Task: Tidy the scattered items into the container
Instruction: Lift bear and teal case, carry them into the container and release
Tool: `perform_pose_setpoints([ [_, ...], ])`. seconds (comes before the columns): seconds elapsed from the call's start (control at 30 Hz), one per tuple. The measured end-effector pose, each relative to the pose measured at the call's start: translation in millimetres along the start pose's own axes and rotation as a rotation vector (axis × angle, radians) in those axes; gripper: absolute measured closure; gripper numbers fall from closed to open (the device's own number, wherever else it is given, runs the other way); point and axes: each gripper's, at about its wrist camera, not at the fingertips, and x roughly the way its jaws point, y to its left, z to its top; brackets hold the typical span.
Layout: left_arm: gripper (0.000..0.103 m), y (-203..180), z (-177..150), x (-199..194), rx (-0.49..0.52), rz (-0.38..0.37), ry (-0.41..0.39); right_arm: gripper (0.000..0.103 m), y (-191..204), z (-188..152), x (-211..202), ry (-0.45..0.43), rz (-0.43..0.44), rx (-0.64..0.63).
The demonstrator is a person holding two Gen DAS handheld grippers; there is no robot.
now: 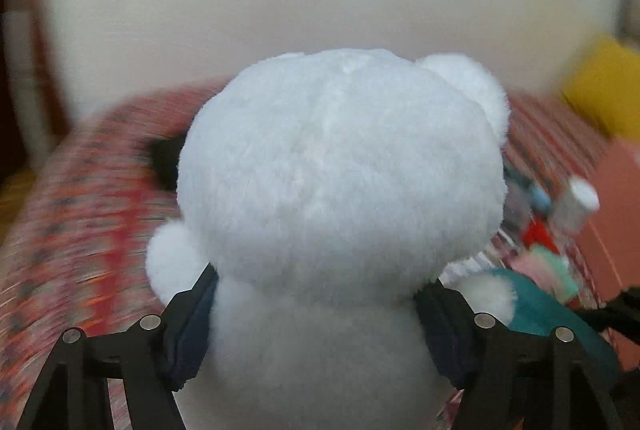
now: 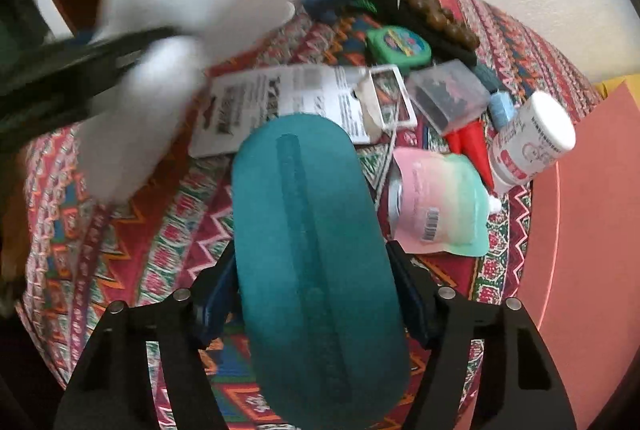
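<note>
My left gripper (image 1: pixel 316 314) is shut on a white plush bear (image 1: pixel 340 170) at its neck and holds it up above the patterned cloth (image 1: pixel 80 210). The bear also shows blurred in the right wrist view (image 2: pixel 180 10), with the left gripper's black arm across it. My right gripper (image 2: pixel 316 298) is shut on a teal oval case (image 2: pixel 312 250) and holds it above the cloth (image 2: pixel 120 230); the case also shows in the left wrist view (image 1: pixel 548 314). A salmon-pink container (image 2: pixel 592 210) stands at the right.
Scattered on the cloth: a pink-and-mint pouch (image 2: pixel 440 202), a white bottle (image 2: pixel 532 138), a red pointed item (image 2: pixel 468 142), a clear plastic box (image 2: pixel 448 94), a green tape measure (image 2: pixel 400 44), a white card package (image 2: pixel 288 98), brown beads (image 2: pixel 436 14). A yellow object (image 1: pixel 604 86) lies at the far right.
</note>
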Motion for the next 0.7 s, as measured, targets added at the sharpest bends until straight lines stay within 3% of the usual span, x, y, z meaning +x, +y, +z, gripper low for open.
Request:
perform_pose_setpoints([
  [0.03,0.028,6,-2,-14,-0.02,0.027,-0.034,0.033,0,0,-5,-0.012,0.005,0.007],
  [0.13,0.027,24,-20,-95,-0.152,0.211,-0.255,0.033,5,-1,-22,-0.062,0.022,0.031],
  [0.2,0.027,29,-32,-132,-0.18,0.29,-0.352,0.033,25,-9,-38,-0.11,0.038,0.05],
  [0.3,0.026,32,-62,-190,-0.217,0.485,-0.521,0.033,32,-13,-56,-0.191,0.066,0.064],
  [0.53,0.026,16,-87,-236,-0.179,0.865,-0.741,0.033,55,-32,-136,-0.412,0.161,0.075],
  [0.6,0.026,11,-91,-244,-0.154,0.936,-0.803,0.033,61,-38,-154,-0.461,0.164,0.085],
  [0.7,0.026,12,-94,-265,-0.145,0.976,-0.877,0.033,63,-45,-177,-0.521,0.166,0.102],
])
